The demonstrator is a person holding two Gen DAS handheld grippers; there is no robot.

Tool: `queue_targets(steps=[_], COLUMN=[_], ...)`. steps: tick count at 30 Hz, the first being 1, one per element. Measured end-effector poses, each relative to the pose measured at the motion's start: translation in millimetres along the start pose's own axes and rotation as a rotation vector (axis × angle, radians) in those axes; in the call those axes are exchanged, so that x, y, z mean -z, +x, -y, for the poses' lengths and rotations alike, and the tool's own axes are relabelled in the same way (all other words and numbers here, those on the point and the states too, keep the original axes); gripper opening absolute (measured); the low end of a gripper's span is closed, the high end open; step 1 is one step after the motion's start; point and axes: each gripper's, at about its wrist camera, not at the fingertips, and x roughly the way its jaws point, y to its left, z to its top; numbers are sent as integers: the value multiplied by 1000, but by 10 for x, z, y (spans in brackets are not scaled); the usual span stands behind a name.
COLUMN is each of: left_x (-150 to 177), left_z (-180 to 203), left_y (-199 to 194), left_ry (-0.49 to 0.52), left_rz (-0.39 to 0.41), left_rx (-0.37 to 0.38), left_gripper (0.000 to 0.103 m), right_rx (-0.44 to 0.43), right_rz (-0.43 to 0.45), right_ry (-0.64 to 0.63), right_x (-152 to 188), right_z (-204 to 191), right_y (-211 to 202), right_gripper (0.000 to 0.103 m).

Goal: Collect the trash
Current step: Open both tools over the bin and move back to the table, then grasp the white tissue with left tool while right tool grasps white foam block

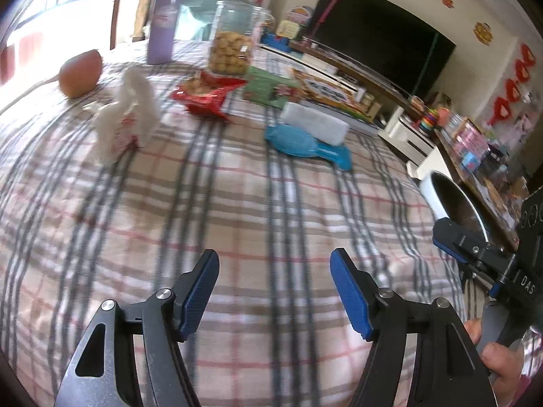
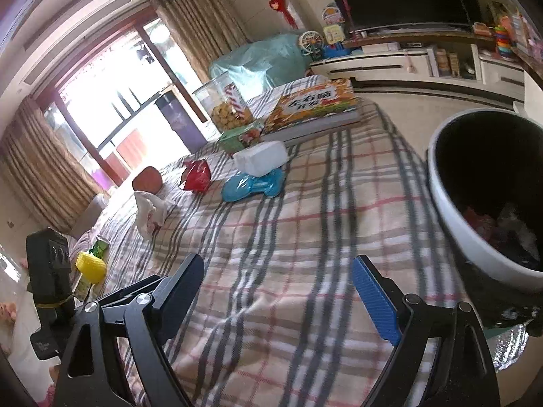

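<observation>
tablecloth (image 1: 237, 203): woven cloth, matt, checked. snack bag (image 1: 203, 93): glossy red foil. tissue (image 1: 127, 115): crumpled white paper. jar (image 1: 234, 37): clear smooth plastic. bin (image 2: 451, 217): smooth glossy white plastic. left gripper (image 1: 275, 290): ribbed blue pads, matt black metal.

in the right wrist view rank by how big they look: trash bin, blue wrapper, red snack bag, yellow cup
1. trash bin, though nearest the camera
2. blue wrapper
3. red snack bag and yellow cup look alike
</observation>
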Motion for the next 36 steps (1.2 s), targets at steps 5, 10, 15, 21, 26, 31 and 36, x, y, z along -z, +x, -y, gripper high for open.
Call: queue_targets(steps=[5, 10, 15, 21, 26, 31, 36], left_x=[-34, -133, -255, -450, -607, -771, -858], left_z=[-187, -339, -527, -782, -918, -983, -1019], left_y=[-39, -11, 13, 30, 126, 299, 418], left_ry=[-44, -71, -96, -145, -164, -144, -130], left_rz=[7, 18, 35, 67, 88, 88, 98], left_rx=[-26, -50, -84, -141, -185, -219, -238], left_gripper=[68, 68, 69, 71, 73, 73, 73], right_rx=[-7, -14, -15, -11, -12, -4, 9], right_rz=[-17, -23, -15, -32, -42, -55, -74], right_ry=[-27, -59, -90, -117, -133, -163, -190], right_x=[-55, -166, -332, -499, -650, -809, -901], right_z=[-102, -196, -237, -247, -246, -261, -273], right_y=[121, 269, 437, 676, 847, 1060, 1283], right_gripper=[90, 90, 90, 90, 90, 90, 90])
